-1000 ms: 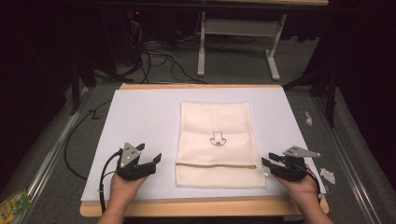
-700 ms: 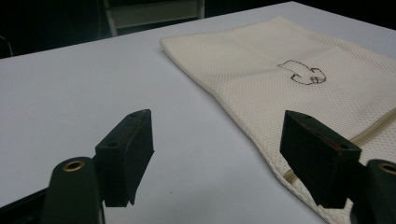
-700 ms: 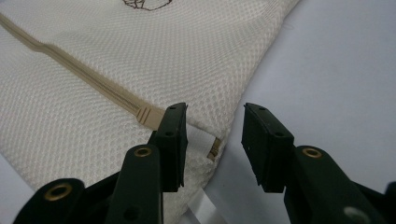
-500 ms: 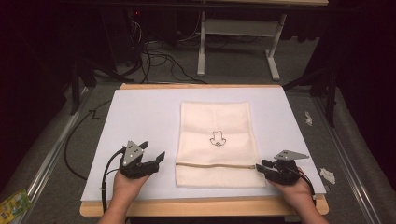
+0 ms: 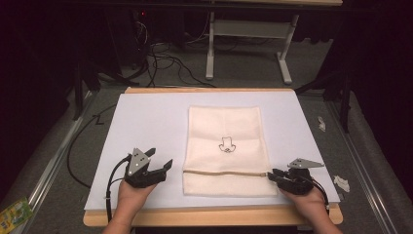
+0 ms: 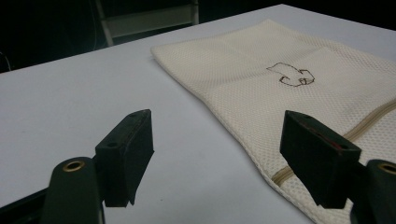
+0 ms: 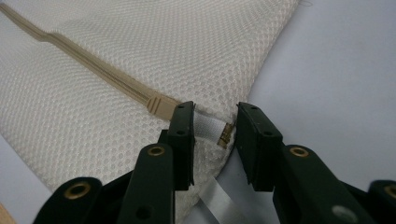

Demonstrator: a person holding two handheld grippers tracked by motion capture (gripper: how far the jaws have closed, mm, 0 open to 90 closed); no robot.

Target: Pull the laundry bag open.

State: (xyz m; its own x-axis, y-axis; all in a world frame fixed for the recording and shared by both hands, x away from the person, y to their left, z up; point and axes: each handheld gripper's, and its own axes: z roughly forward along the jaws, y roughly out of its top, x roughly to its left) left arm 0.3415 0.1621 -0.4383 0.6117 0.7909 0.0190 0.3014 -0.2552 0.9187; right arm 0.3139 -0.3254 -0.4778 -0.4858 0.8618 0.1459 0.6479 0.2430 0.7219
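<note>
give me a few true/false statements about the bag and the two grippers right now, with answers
1. The mesh bag lies flat on the white sheet. True.
2. The left gripper is clamped on the bag. False: its jaws are wide open, beside the bag's edge, holding nothing.
3. The right gripper has its jaws on either side of the white tab at the zipper end. True.
4. The zipper runs near the bag's far edge. False: it crosses near the person's end.
5. The bag bears a small outline drawing. True.
</note>
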